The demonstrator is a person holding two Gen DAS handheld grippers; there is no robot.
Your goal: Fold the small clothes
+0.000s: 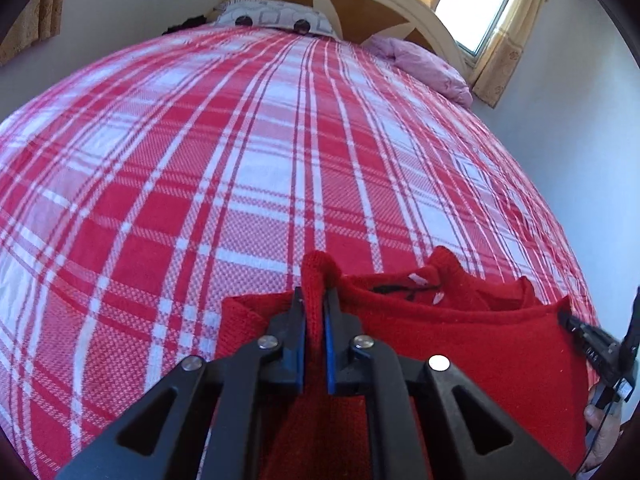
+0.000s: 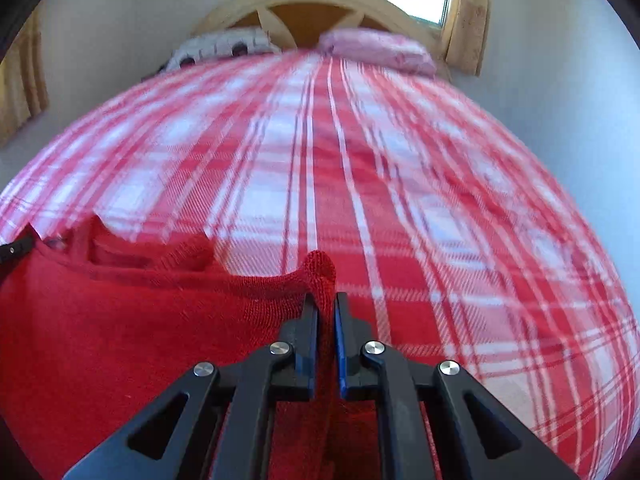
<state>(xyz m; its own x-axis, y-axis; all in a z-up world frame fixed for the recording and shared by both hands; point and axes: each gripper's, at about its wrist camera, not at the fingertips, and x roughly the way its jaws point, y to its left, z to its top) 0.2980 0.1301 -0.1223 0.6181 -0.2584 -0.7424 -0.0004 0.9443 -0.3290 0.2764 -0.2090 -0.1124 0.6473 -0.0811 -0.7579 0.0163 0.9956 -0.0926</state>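
A small red knitted sweater (image 1: 460, 340) hangs stretched between my two grippers above the red-and-white plaid bedspread (image 1: 240, 160). My left gripper (image 1: 315, 300) is shut on a bunched fold at the sweater's left shoulder. My right gripper (image 2: 325, 304) is shut on the fold at the sweater's (image 2: 120, 320) right shoulder. The neckline with its label faces up between them. At the right edge of the left wrist view the right gripper (image 1: 568, 318) shows, with a person's hand (image 1: 600, 428) below it. The left gripper's tip (image 2: 16, 248) peeks in at the left edge of the right wrist view.
The plaid bedspread (image 2: 400, 200) runs ahead to a curved wooden headboard (image 1: 360, 4). A patterned pillow (image 1: 276, 16) and a pink pillow (image 1: 424, 64) lie against it. A curtained window (image 1: 476, 4) is at the far right, and pale walls flank the bed.
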